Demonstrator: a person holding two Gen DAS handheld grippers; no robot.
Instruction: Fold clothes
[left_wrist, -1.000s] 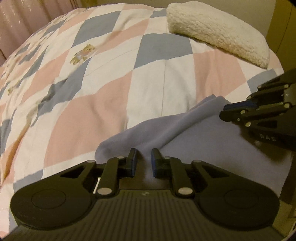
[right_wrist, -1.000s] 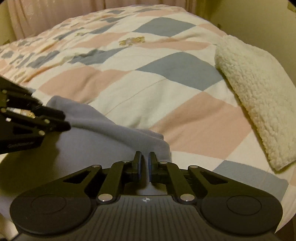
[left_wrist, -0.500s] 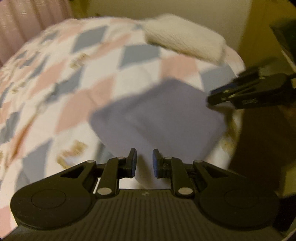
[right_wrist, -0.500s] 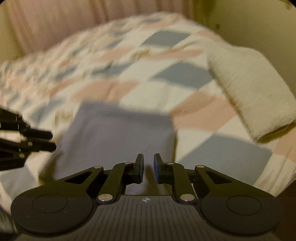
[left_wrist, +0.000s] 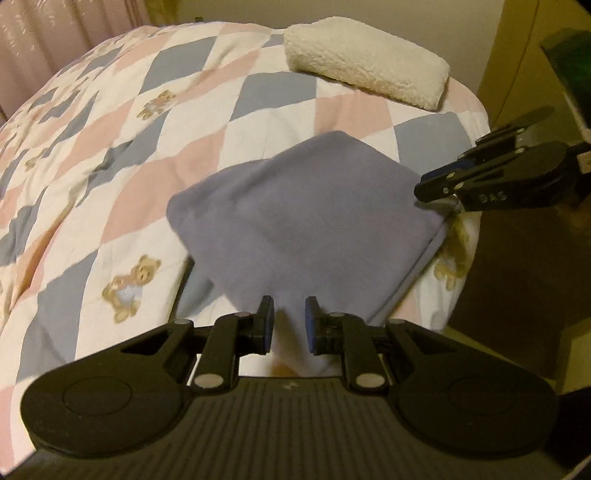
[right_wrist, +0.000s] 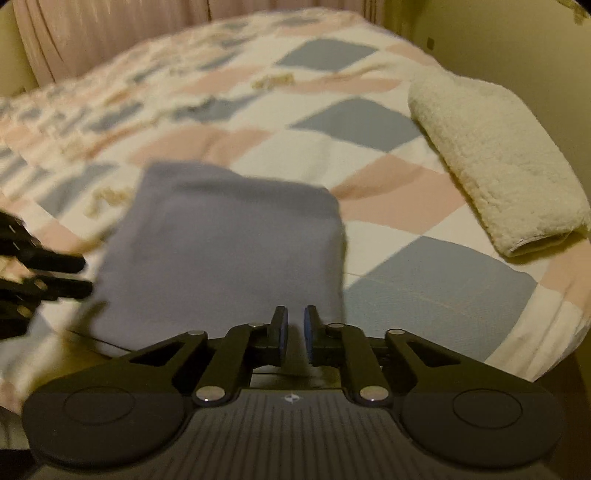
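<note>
A lavender-grey cloth (left_wrist: 306, 206) lies folded into a rough square near the corner of the quilted bed (left_wrist: 147, 147). Its near edge is raised off the quilt. My left gripper (left_wrist: 290, 321) is shut on the near corner, with the fabric running in between its blue pads. My right gripper (right_wrist: 295, 325) pinches the other near corner of the cloth (right_wrist: 229, 240). In the left wrist view the right gripper (left_wrist: 436, 192) sits at the cloth's right corner. In the right wrist view the left gripper (right_wrist: 79, 275) is blurred at the cloth's left edge.
A cream fleece roll (left_wrist: 365, 62) (right_wrist: 495, 158) lies at the bed's far right edge. Pink curtains (right_wrist: 110, 33) hang behind the bed. Past the bed corner on the right, the floor (left_wrist: 517, 295) is dark. The quilt stretches away bare to the left.
Both grippers pulled back and up toward the bed's corner, drawing the cloth with them. The cloth went from loosely creased to a flat folded square.
</note>
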